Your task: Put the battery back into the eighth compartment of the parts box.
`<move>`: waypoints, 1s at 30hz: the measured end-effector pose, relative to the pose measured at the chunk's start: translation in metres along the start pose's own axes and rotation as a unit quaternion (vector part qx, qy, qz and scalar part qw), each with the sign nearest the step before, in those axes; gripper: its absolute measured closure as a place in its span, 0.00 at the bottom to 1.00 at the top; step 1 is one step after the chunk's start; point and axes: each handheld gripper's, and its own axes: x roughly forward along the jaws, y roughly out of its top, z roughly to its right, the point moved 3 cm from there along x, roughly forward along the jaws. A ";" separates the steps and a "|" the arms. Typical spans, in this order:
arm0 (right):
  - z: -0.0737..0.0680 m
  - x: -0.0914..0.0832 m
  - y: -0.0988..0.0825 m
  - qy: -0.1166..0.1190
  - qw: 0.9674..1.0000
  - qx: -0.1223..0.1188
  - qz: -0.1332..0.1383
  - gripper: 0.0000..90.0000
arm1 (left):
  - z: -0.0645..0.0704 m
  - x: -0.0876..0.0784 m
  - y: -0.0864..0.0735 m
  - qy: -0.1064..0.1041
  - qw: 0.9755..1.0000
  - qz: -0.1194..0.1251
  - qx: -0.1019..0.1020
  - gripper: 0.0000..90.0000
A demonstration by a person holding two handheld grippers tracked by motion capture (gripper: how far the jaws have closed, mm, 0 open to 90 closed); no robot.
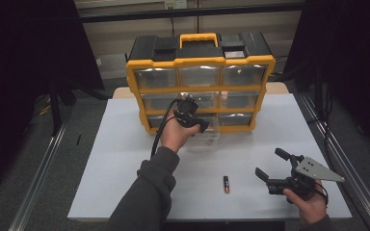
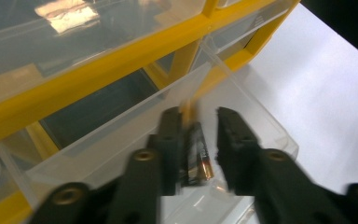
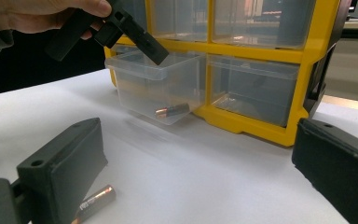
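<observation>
A yellow and black drawer organizer (image 1: 201,61) stands at the back of the white table (image 1: 125,144). Its bottom middle clear drawer (image 1: 211,138) is pulled out. My left gripper (image 1: 200,126) hovers just above this drawer, open. In the left gripper view a battery (image 2: 198,156) shows between the parted jaws of the left gripper (image 2: 198,116), down inside the drawer (image 2: 261,121). The right gripper view shows that battery (image 3: 172,110) lying on the drawer's (image 3: 140,88) floor. A second battery (image 1: 226,184) lies on the table. My right gripper (image 1: 270,162) is open, just right of it.
The organizer's other clear drawers (image 1: 243,74) are pushed in. A yellow handle (image 1: 199,38) sits on its black top. The table's front edge (image 1: 197,219) is near the loose battery (image 3: 95,200). Metal rails (image 1: 43,163) run along both sides of the table.
</observation>
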 end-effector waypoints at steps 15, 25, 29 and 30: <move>0.000 0.000 0.000 -0.001 1.000 -0.001 0.000 0.02 | 0.015 -0.019 -0.005 -0.036 0.999 0.024 0.022 0.37; 0.000 0.001 0.000 -0.003 1.000 -0.002 -0.002 0.02 | 0.033 -0.031 -0.015 -0.061 0.995 0.039 0.069 0.22; 0.000 0.001 0.000 -0.003 1.000 -0.003 -0.002 0.02 | 0.039 -0.031 -0.022 -0.076 0.993 0.044 0.075 0.20; 0.000 0.001 0.000 -0.003 1.000 -0.003 -0.002 0.02 | 0.040 -0.031 -0.024 -0.075 0.993 0.041 0.077 0.19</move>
